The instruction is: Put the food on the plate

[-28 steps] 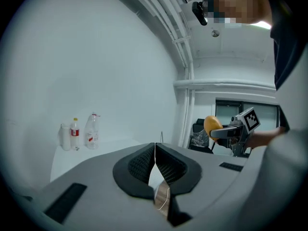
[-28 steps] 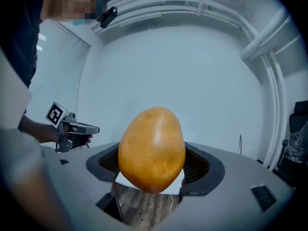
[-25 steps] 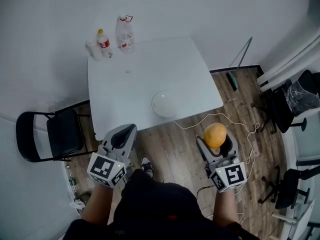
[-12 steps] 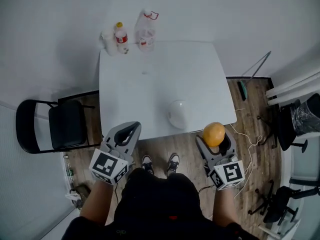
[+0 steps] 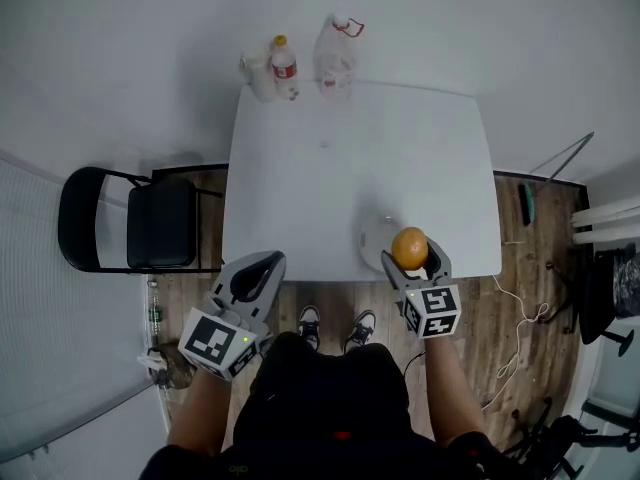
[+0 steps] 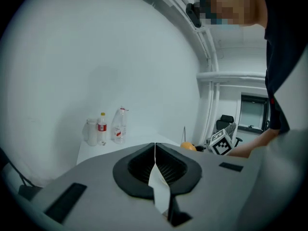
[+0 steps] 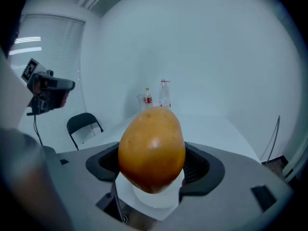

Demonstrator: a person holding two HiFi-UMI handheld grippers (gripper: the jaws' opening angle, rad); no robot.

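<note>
Right gripper (image 5: pixel 411 257) clamps orange fruit (image 5: pixel 409 247) by plate (image 5: pixel 371 238) lower centre, not yet released; left gripper (image 5: pixel 254 274) closed, empty.

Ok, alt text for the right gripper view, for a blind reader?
The right gripper holds an orange-yellow fruit between its jaws. Beyond it are a white table with bottles at its far edge and a black chair at left.
</note>
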